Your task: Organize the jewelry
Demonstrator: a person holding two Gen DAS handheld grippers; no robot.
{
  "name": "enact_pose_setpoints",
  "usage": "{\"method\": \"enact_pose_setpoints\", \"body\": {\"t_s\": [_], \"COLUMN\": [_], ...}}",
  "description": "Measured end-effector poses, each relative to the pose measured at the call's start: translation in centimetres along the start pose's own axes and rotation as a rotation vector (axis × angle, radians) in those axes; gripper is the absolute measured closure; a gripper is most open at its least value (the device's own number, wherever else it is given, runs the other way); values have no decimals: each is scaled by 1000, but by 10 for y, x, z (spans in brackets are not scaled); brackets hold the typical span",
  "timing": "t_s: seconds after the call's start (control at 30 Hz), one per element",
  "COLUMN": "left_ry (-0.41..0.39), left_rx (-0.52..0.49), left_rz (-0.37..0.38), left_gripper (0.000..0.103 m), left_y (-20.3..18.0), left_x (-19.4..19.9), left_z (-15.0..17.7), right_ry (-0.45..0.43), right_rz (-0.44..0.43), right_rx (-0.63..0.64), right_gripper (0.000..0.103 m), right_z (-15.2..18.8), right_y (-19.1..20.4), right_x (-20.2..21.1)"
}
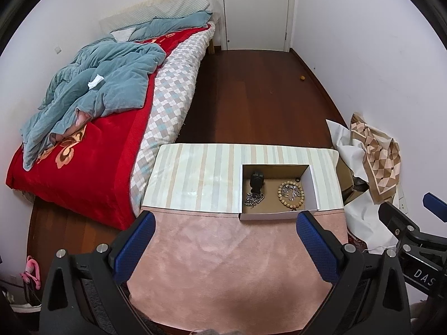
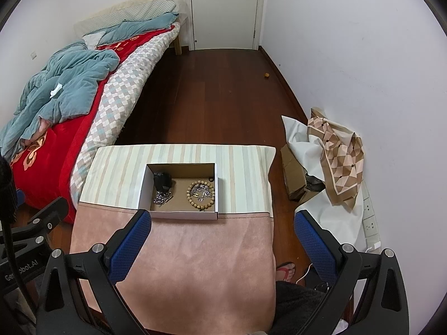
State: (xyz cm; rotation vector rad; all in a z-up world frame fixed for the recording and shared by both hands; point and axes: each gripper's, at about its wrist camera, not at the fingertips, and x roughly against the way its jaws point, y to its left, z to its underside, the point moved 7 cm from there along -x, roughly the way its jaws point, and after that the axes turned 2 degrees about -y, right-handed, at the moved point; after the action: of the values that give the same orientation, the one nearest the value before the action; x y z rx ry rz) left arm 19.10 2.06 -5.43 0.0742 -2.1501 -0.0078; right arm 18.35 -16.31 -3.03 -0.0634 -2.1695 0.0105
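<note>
Bedroom: bed (image 1: 92,128) (unmade), wood floor (image 1: 251,97)

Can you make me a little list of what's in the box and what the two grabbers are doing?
box: open cardboard box on the cloth-covered table
in the box: wooden bead bracelet, silver chain, black watch, small black ring
inside the bracelet: small silvery pieces
left hand-held gripper: open, holding nothing
right hand-held gripper: open, holding nothing
loose jewelry on the table: none seen
</note>
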Motion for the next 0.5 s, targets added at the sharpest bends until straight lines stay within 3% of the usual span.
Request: {"method": "enact_pose_setpoints", "body": {"t_s": [0.5], "left_ry": [0], "left_rx": [2], "left_rz": [1], "left_gripper": [0], "left_y": [0], "left_x": [4], "left_z": [-1], "right_ry": [-2], "right_rz": [-2], "right_rx": [1], "right_gripper": [0], "right_z": [1], "right_y": [-1], "right_x": [1]}}
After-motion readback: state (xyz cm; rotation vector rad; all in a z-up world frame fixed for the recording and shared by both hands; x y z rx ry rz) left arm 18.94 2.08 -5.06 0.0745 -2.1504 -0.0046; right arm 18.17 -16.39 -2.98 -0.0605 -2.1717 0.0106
